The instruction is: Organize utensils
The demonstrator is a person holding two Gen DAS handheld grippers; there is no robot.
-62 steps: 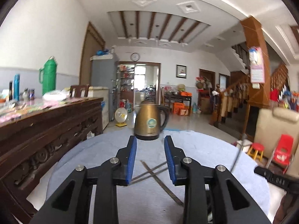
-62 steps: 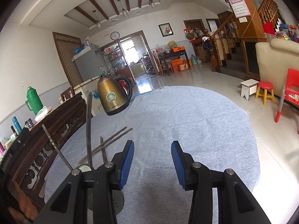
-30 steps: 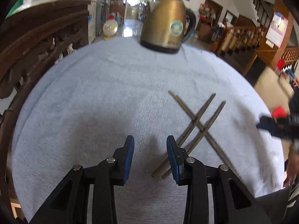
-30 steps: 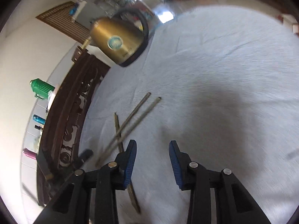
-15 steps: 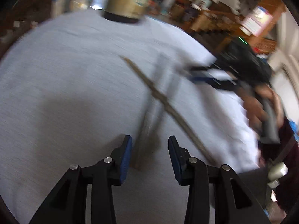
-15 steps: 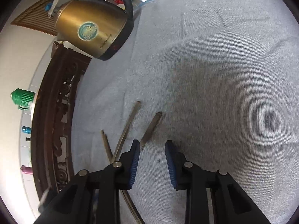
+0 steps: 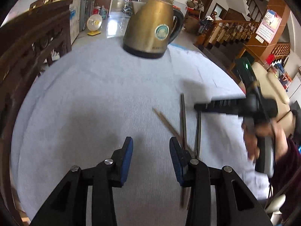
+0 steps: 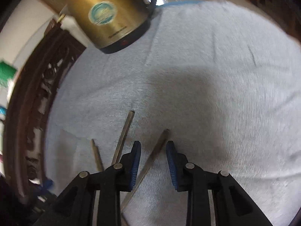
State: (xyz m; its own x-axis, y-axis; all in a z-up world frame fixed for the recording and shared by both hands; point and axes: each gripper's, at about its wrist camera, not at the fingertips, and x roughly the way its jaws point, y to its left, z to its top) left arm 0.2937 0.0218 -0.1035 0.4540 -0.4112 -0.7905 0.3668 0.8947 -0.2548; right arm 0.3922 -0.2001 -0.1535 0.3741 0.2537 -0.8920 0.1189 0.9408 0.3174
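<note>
Three dark chopsticks lie crossed on the grey tablecloth [image 7: 84, 103]. In the left wrist view one runs diagonally [image 7: 165, 121] and two lie nearly parallel [image 7: 182, 116] [image 7: 198, 131]. My left gripper [image 7: 150, 148] is open, just left of them, its right finger over the crossing. My right gripper [image 8: 153, 150] is open and straddles the end of one chopstick [image 8: 158, 146], not closed on it. The other two chopsticks [image 8: 124, 133] [image 8: 96, 153] lie to its left. The right gripper also shows in the left wrist view [image 7: 197, 106].
A brass electric kettle [image 7: 152, 26] stands at the table's far side, also in the right wrist view [image 8: 105, 13]. A carved dark wooden sideboard [image 7: 24, 43] runs along the left. A stairway and a cream armchair [image 7: 270, 86] are at the right.
Both grippers have tilted down and come in low over the chopsticks. The right gripper has moved onto the end of the rightmost chopstick. The left gripper has shifted to the left of the crossing.
</note>
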